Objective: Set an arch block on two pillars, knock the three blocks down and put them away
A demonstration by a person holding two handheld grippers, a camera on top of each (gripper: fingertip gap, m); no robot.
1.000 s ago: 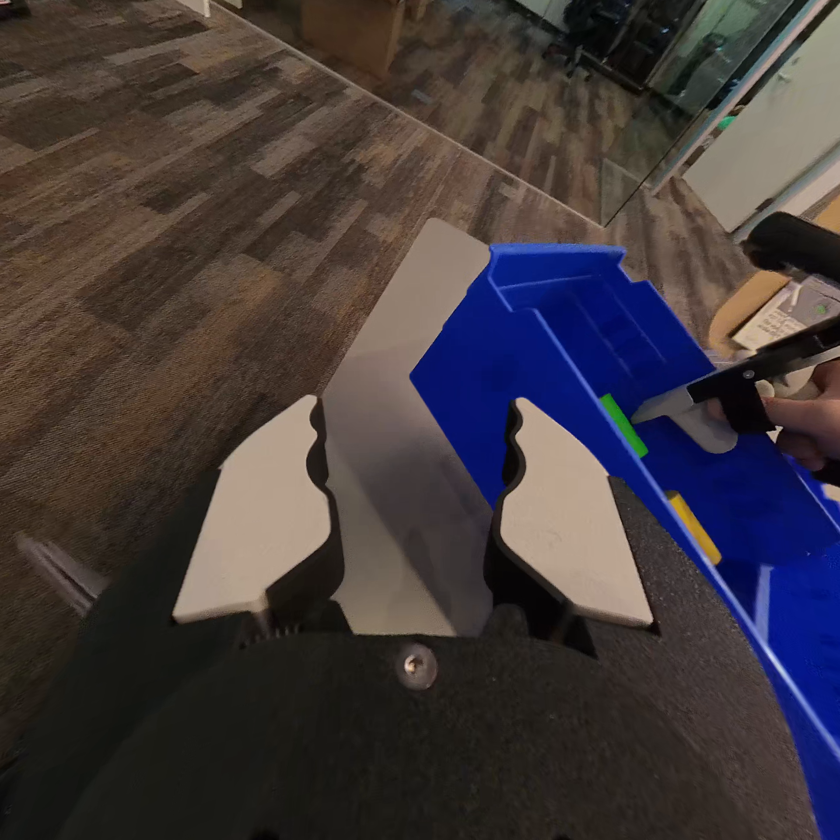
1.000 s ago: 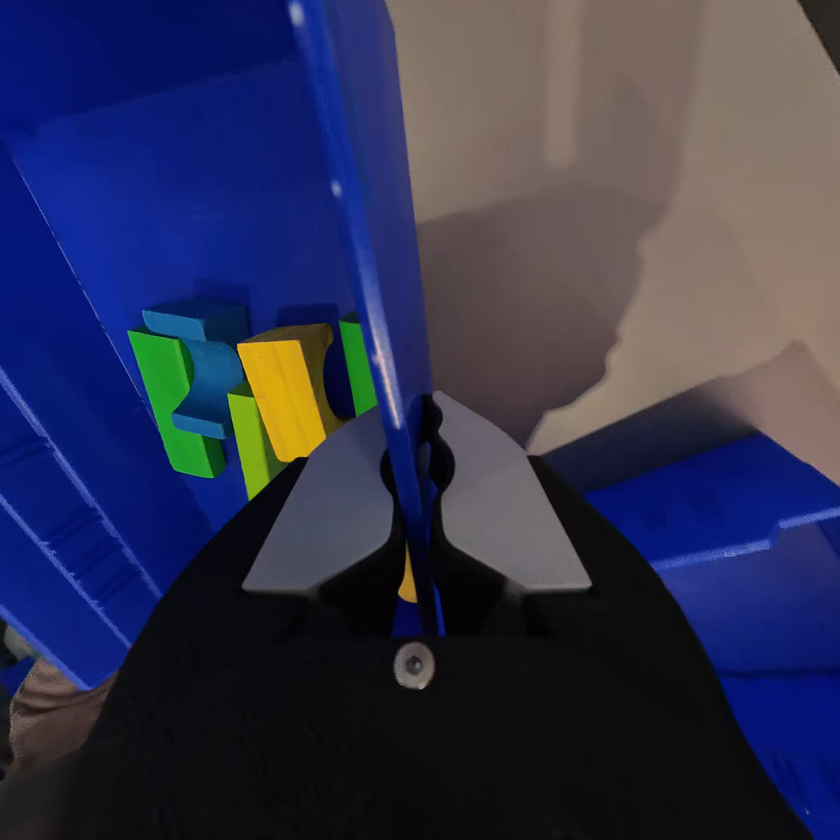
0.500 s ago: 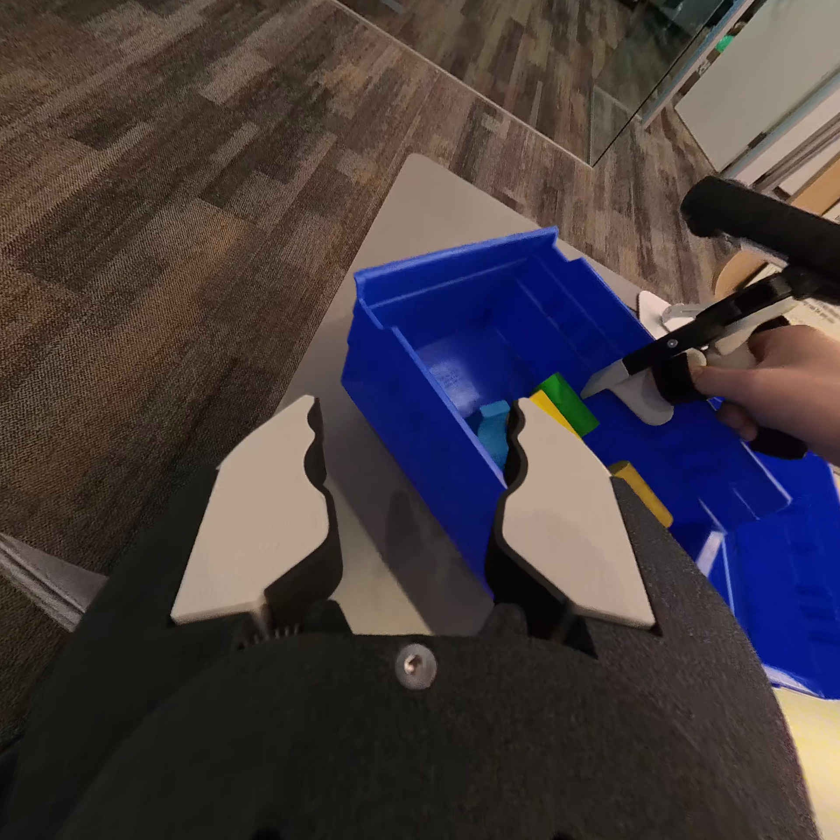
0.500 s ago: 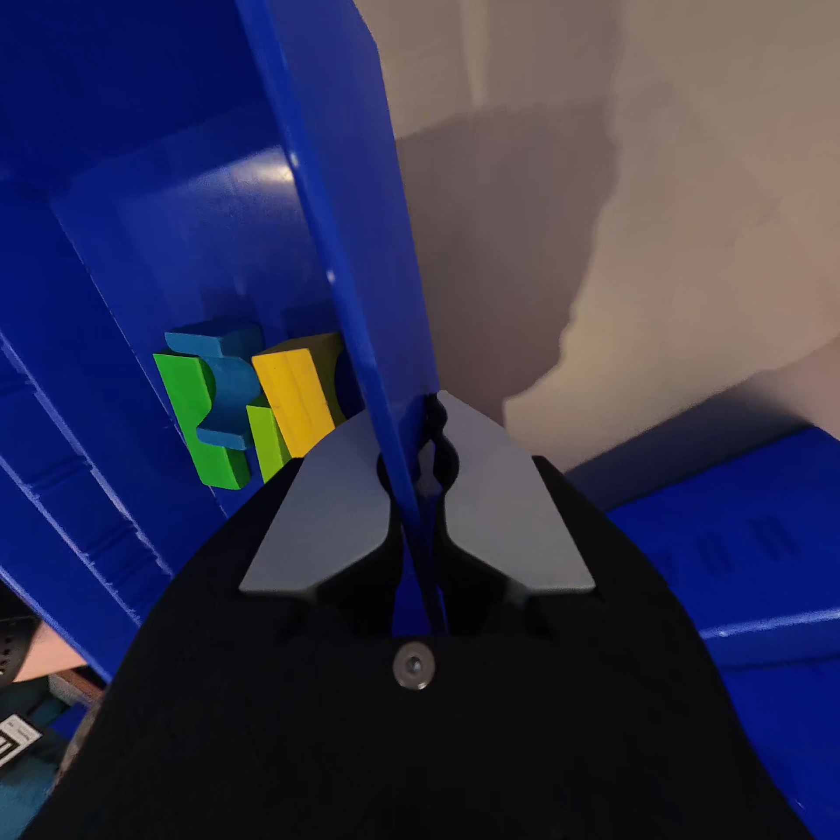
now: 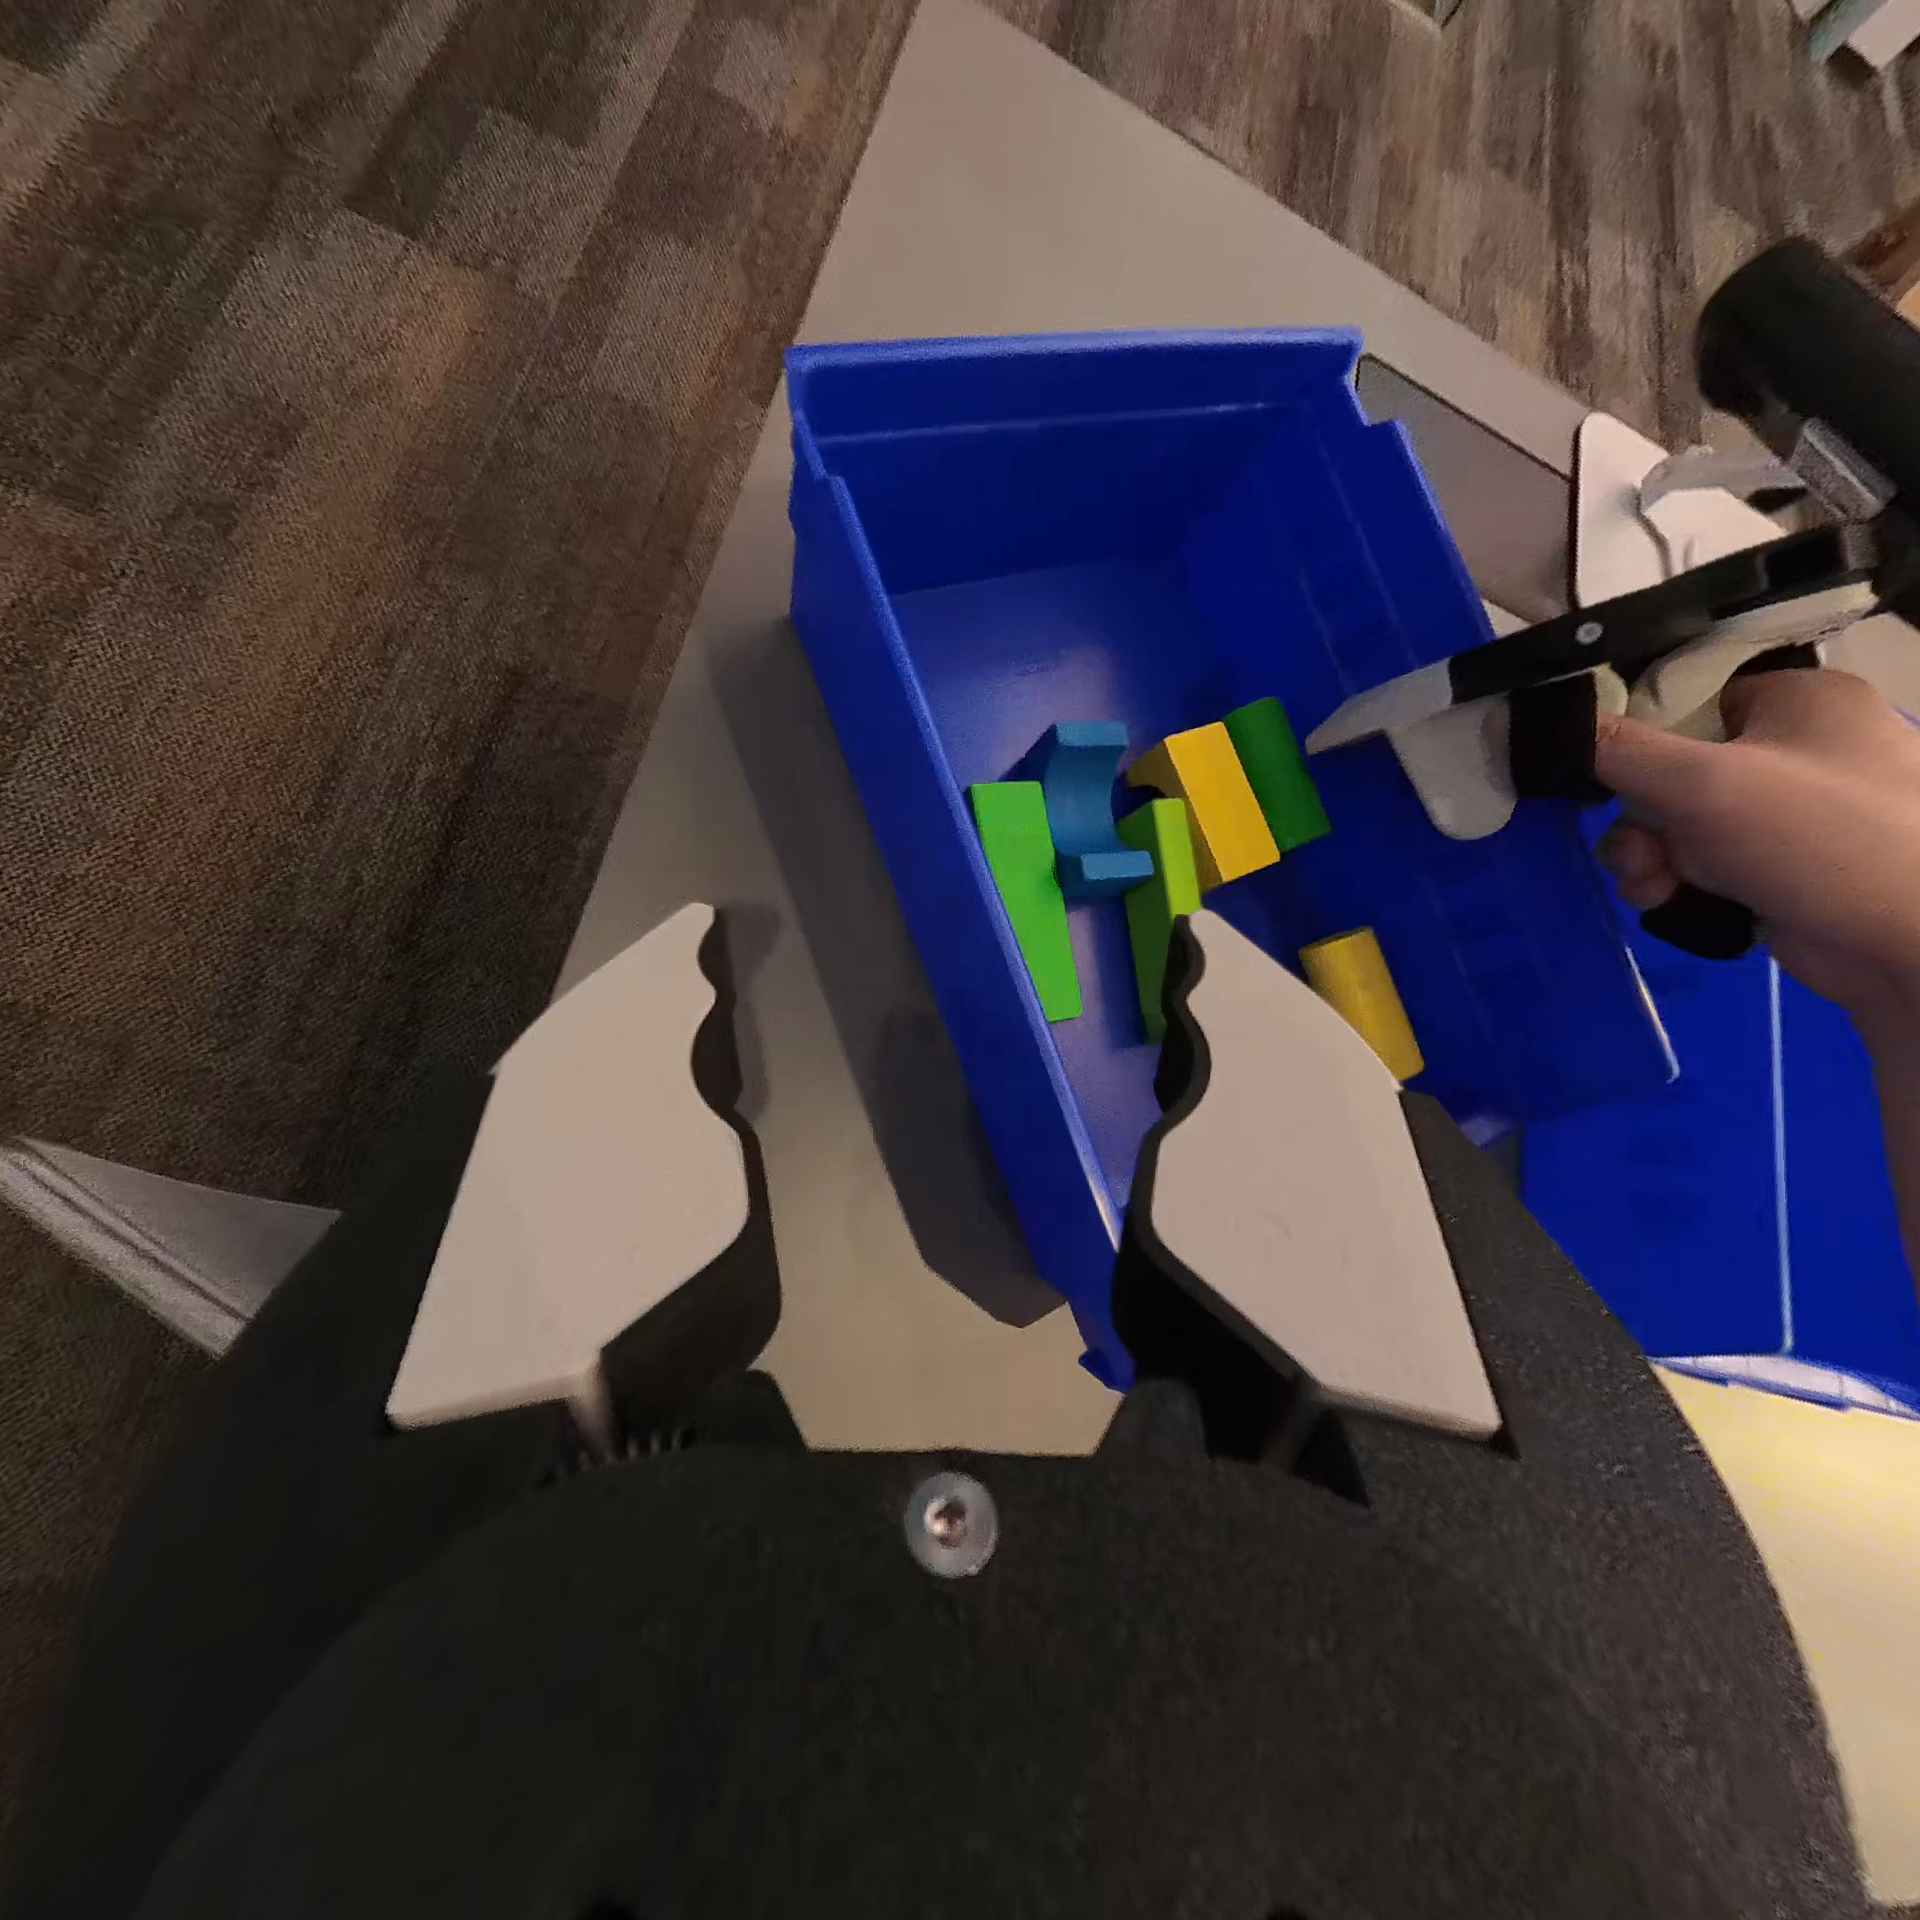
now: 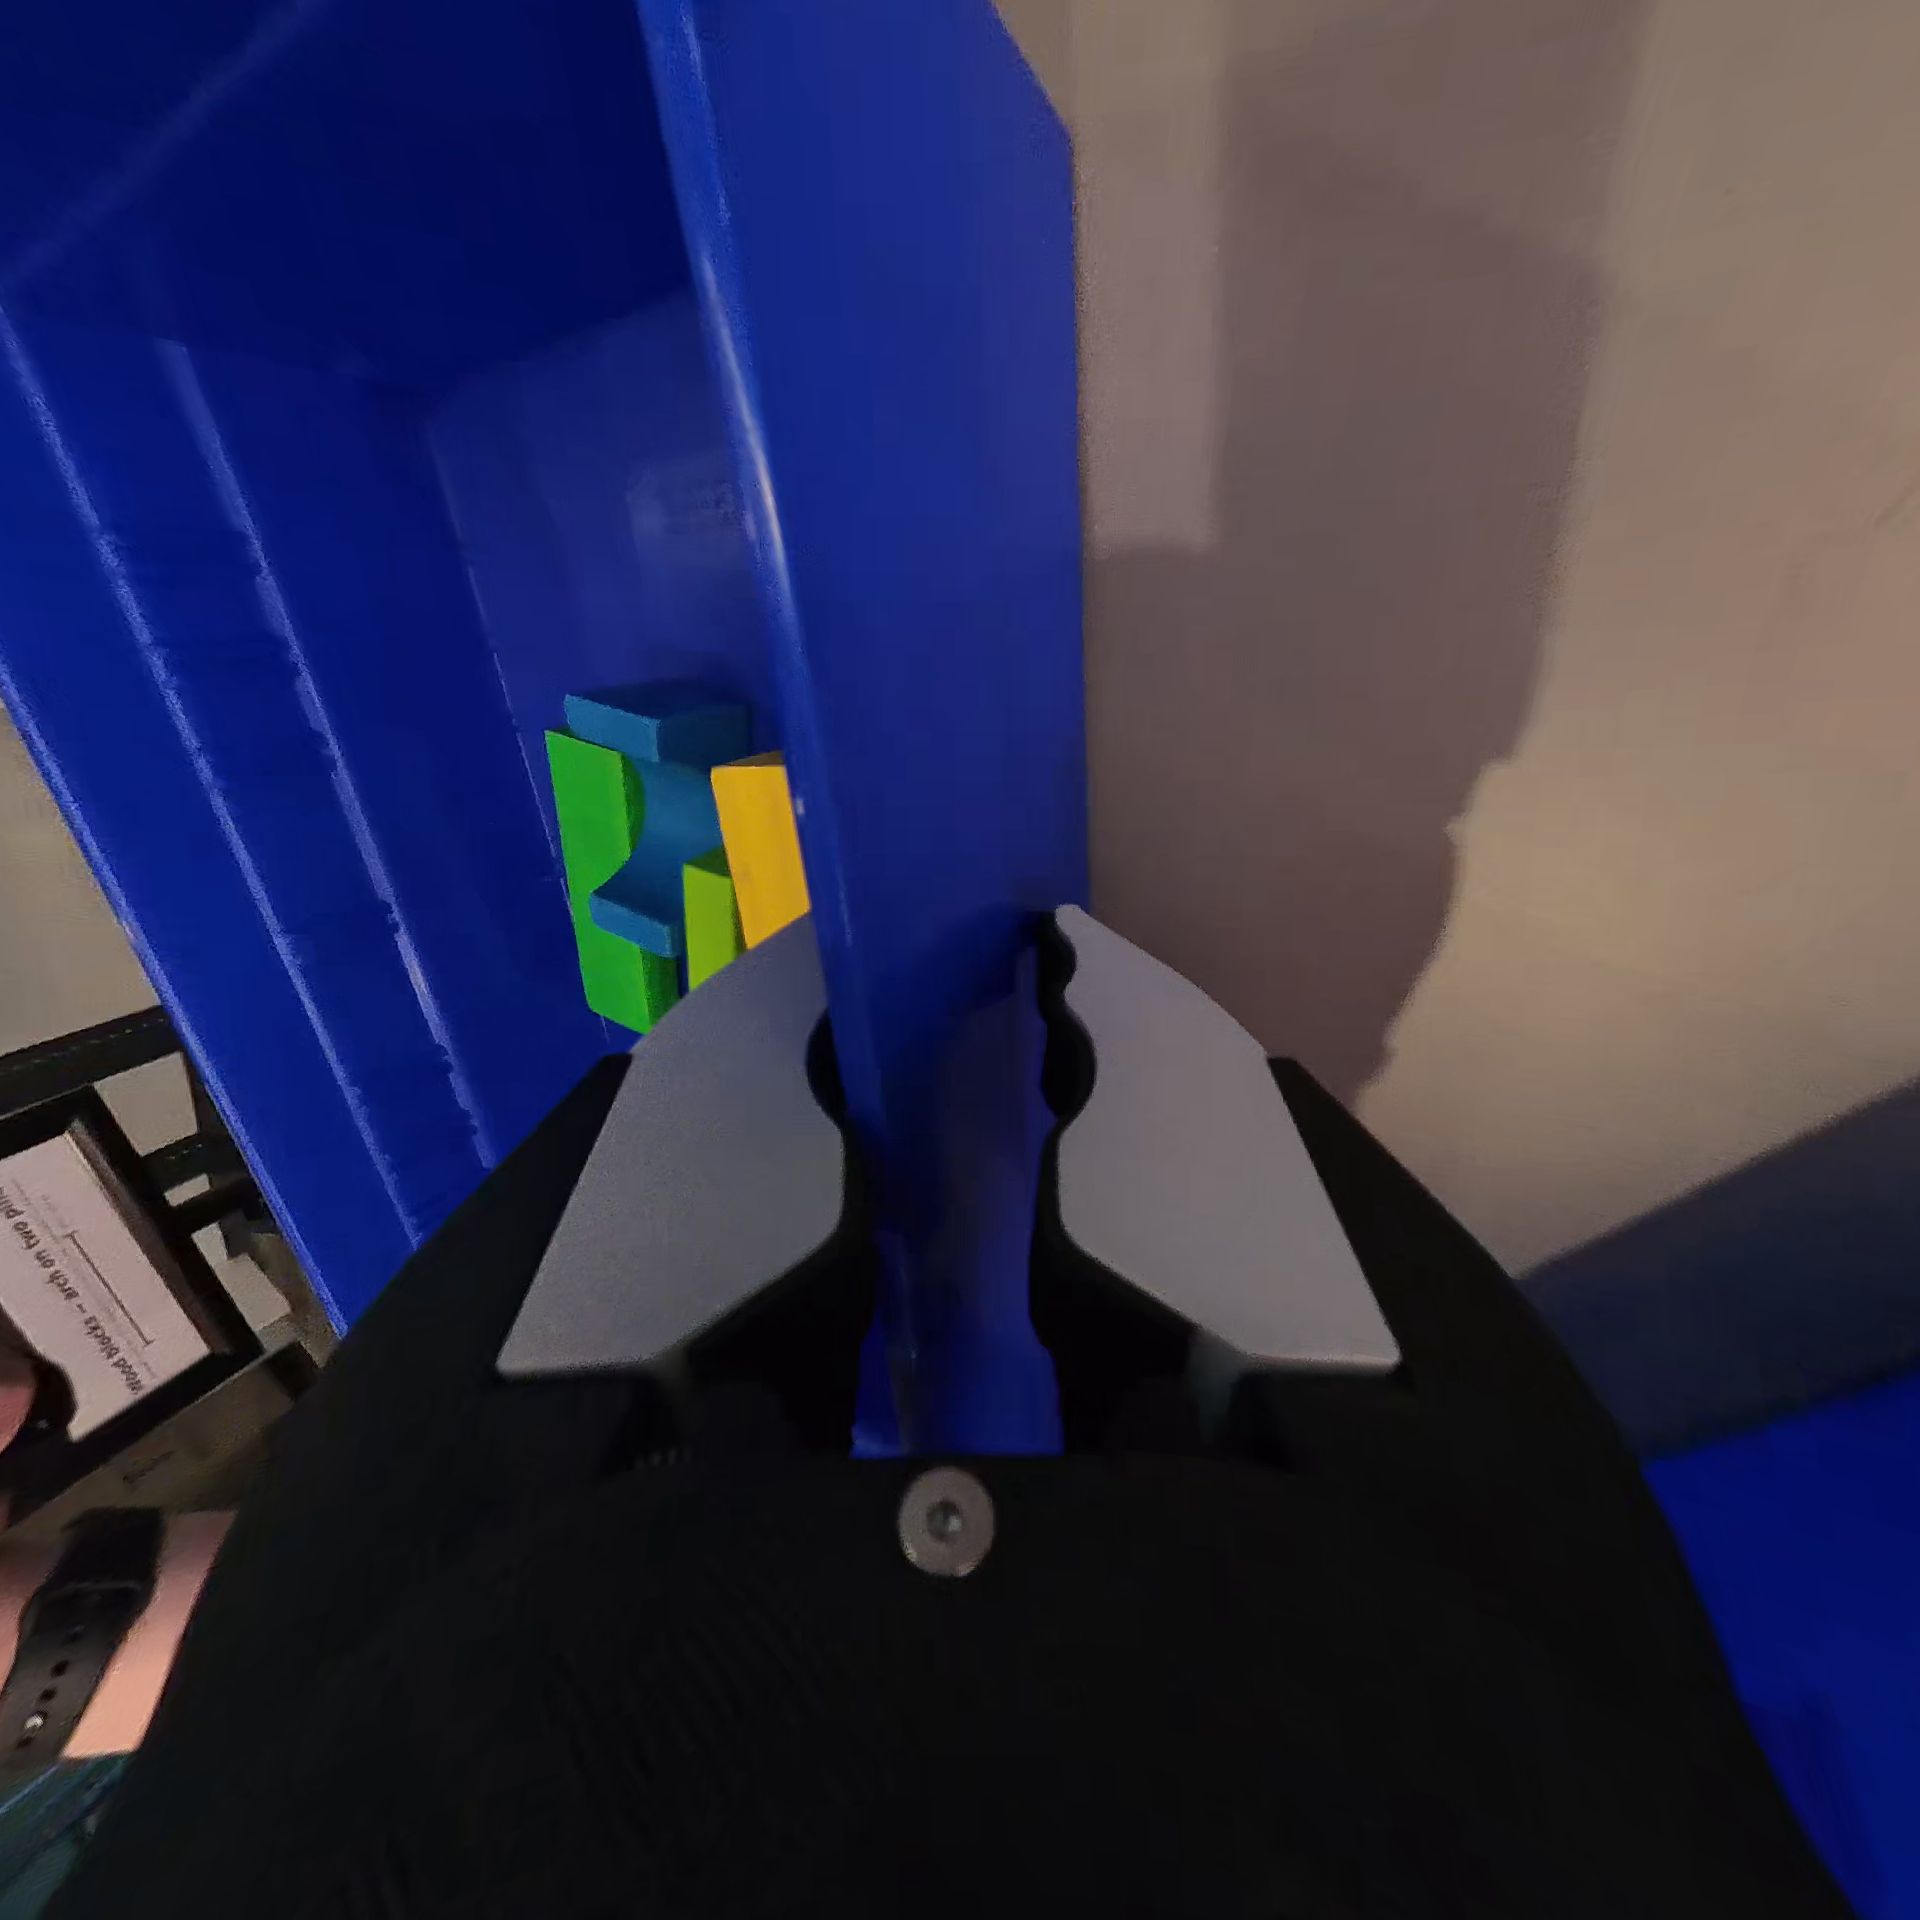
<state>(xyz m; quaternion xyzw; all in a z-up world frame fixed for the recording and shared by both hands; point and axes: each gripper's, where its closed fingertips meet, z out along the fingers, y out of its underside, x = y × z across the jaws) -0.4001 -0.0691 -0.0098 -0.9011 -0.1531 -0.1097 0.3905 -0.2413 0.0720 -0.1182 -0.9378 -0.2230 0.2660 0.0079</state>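
A blue bin (image 5: pixel 1070 384) stands on the grey table (image 5: pixel 987 229). Inside lie a blue arch block (image 5: pixel 1086 805), green blocks (image 5: pixel 1023 904), a yellow block (image 5: pixel 1221 816) and a yellow cylinder (image 5: pixel 1361 997). My left gripper (image 5: pixel 945 920) is open and empty, and the bin's near wall runs up beside its right finger. My right gripper (image 6: pixel 935 925) has its jaws partly apart astride the bin's side wall (image 6: pixel 935 520). It also shows in the left wrist view (image 5: pixel 1351 727), held by a hand. The arch (image 6: pixel 665 821) and the yellow block (image 6: pixel 764 852) show past the wall.
A second blue bin (image 5: pixel 1683 1195) lies to the right, also in the right wrist view (image 6: pixel 1766 1558). The table's edge and brown carpet (image 5: pixel 312 520) are to the left. A card in a black stand (image 6: pixel 83 1278) and a wrist with a black watch (image 6: pixel 62 1662) sit lower left. From my right tips it is roughly 4 centimeters to the yellow block (image 5: pixel 1221 816); from my left, 20 centimeters.
My left gripper has risen and tipped down, so the bin's inside and blocks now show. My right gripper's jaws, clamped on the bin wall before, have spread apart.
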